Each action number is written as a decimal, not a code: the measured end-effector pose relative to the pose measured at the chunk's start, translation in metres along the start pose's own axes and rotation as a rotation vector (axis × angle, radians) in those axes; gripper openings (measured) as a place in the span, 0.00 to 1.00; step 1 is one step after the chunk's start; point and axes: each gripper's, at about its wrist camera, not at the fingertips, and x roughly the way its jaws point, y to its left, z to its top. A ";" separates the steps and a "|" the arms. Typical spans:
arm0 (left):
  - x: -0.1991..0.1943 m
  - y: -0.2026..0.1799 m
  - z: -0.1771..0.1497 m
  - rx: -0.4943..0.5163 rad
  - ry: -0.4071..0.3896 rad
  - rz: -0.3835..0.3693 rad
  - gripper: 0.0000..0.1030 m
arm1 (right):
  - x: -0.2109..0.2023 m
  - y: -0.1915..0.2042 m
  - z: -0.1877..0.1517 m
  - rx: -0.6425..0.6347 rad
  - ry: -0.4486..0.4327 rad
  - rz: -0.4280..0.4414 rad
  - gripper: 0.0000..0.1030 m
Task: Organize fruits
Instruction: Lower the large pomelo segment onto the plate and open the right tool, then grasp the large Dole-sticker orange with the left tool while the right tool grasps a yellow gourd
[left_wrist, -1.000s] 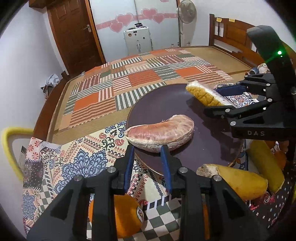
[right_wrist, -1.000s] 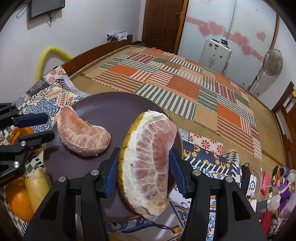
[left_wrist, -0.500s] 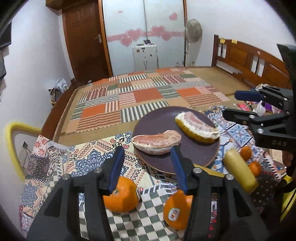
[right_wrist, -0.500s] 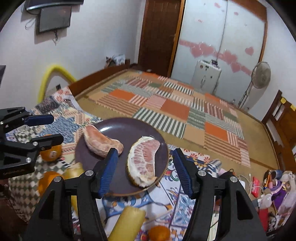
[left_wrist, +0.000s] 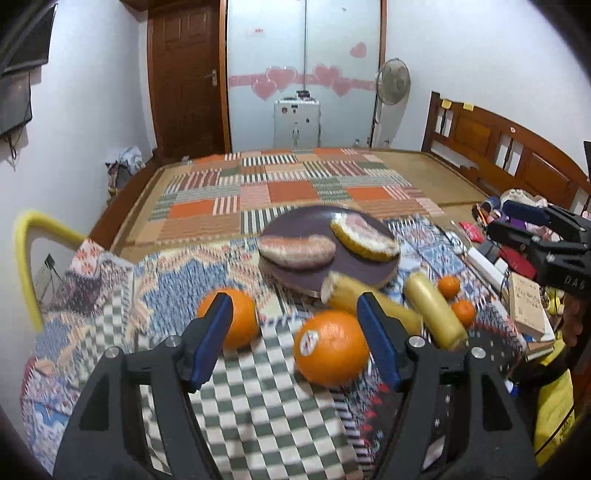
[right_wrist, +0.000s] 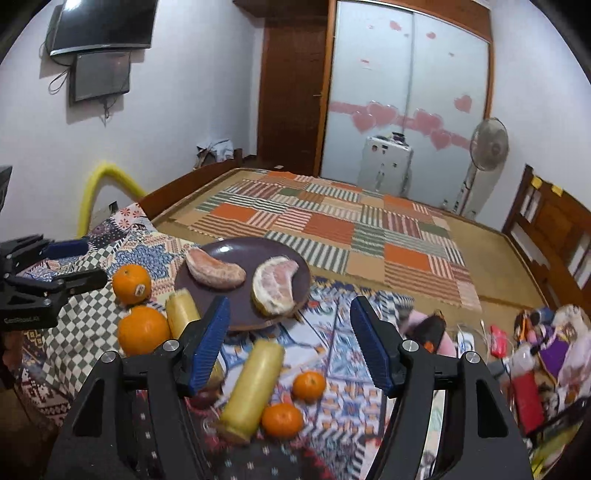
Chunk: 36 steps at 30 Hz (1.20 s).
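Both tongs pulled back, left tongs (left_wrist: 295, 332) and right tongs (right_wrist: 290, 334) spread, plate (right_wrist: 221, 254) farther off

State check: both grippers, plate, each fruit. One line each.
left gripper: open, empty
right gripper: open, empty
plate: holds both pomelo wedges
pomelo wedges: peeled, apart
large oranges: whole, on cloth
small oranges: whole, on cloth
yellow rind pieces: on cloth, off plate
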 end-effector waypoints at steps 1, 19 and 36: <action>0.001 0.000 -0.005 -0.002 0.008 -0.002 0.67 | -0.002 -0.002 -0.005 0.012 0.001 -0.003 0.62; 0.044 -0.023 -0.054 -0.002 0.117 -0.055 0.75 | 0.012 0.011 -0.088 0.103 0.107 0.053 0.62; 0.070 -0.024 -0.050 -0.049 0.117 -0.061 0.66 | 0.018 0.027 -0.103 0.158 0.109 0.065 0.42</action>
